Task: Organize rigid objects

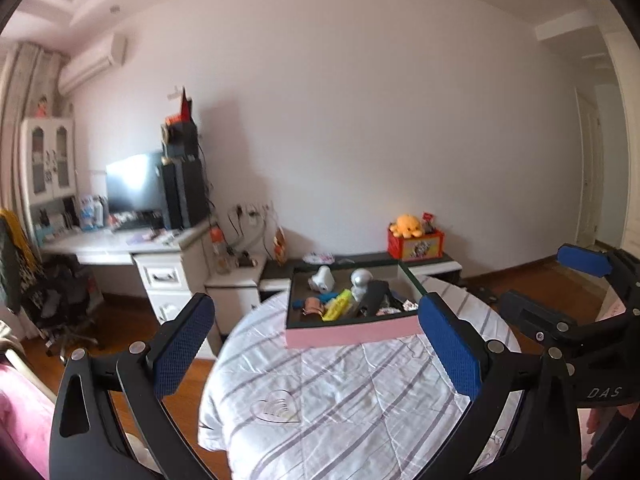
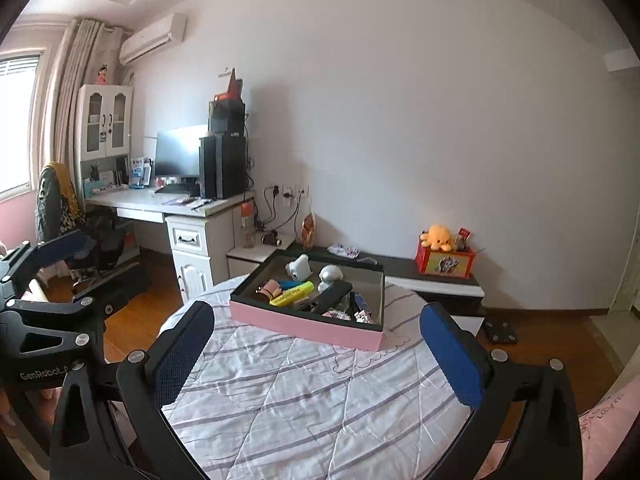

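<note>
A pink-sided box (image 1: 352, 334) (image 2: 304, 326) with a dark rim sits on the far part of a round table under a striped white cloth (image 1: 340, 392) (image 2: 312, 392). Inside lie a white toy (image 1: 322, 279) (image 2: 299, 267), a silver figure (image 1: 361, 280) (image 2: 330, 275), a yellow marker (image 1: 337, 306) (image 2: 291, 294), a black block (image 1: 372, 298) (image 2: 332, 297) and small pieces. My left gripper (image 1: 316, 348) is open, short of the box, holding nothing. My right gripper (image 2: 316, 356) is open too, nearer than the box, empty.
A white desk (image 2: 176, 204) with a monitor (image 2: 178, 152) and black speakers stands at the left wall. A low dark shelf (image 2: 432, 276) behind the table carries a red box with a yellow plush (image 2: 438, 237). An office chair (image 1: 56, 292) is at the left. Wooden floor surrounds the table.
</note>
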